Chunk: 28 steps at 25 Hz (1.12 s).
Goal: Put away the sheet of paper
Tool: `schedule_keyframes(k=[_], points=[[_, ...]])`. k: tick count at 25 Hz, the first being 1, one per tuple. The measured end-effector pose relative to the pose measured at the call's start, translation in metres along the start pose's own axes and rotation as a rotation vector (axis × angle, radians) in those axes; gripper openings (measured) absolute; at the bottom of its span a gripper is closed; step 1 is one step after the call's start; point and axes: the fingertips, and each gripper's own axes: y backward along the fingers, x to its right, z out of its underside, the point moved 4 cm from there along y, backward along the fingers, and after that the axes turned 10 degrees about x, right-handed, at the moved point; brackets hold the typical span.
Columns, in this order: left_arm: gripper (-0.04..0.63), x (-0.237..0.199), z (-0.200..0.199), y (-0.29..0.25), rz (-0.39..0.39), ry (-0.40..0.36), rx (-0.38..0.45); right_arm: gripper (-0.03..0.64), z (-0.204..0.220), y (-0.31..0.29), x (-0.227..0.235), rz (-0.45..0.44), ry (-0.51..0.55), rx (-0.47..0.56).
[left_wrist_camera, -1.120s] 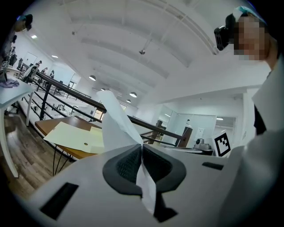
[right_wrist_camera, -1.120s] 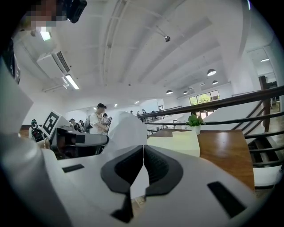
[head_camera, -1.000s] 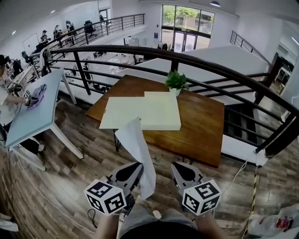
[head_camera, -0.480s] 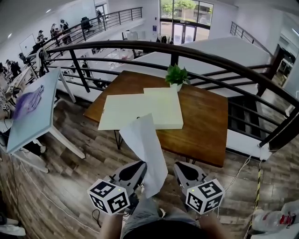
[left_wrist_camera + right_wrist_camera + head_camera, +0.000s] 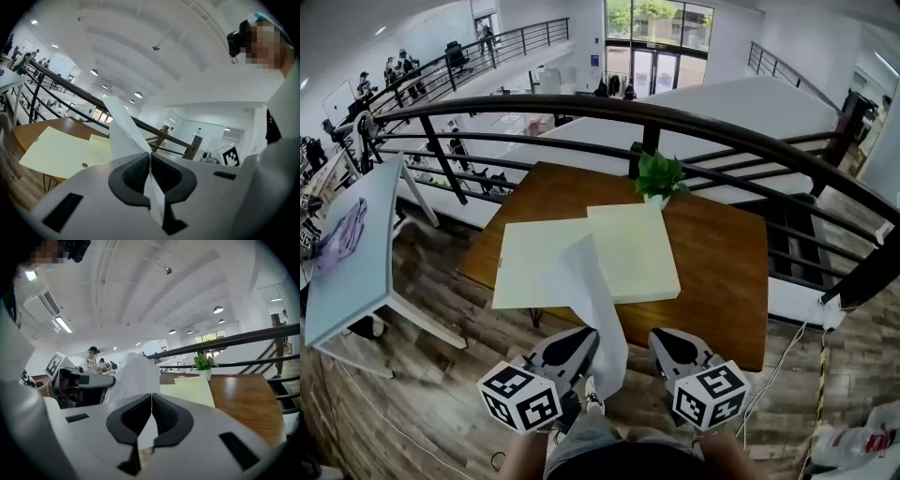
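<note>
- The left tool (image 5: 150,157) has its jaws closed flat on the sheet of paper (image 5: 589,286). It pinches the lower part, so the rest stands up and curls forward in the air, off every surface.
- That low, thin pinch seems meant to carry a limp sheet without creasing it. The free end flops toward the wooden table (image 5: 722,272) ahead.
- The right tool (image 5: 151,397) has its pads together, with nothing I can make out clamped between them. It sits just beside the sheet, probably ready to steady it.
- Two pale yellow boards (image 5: 581,258) lie flat on the table near a potted plant (image 5: 659,178), likely where the sheet belongs.
- No brand or words are legible. The only print is the black-and-white square markers on each tool's cube (image 5: 520,398).
</note>
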Motion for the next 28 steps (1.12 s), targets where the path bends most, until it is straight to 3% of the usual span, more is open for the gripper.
schedule_keyframes(k=[16,28], points=[[0.026,-0.124,-0.077,-0.073,0.107,0.038,-0.043,0.028,-0.032,-0.143,0.035,0.126,-0.036,0.016],[0.026,-0.171,-0.091,-0.102,0.113,0.034,-0.048,0.028,-0.033,-0.179,0.048,0.151,-0.023,-0.016]])
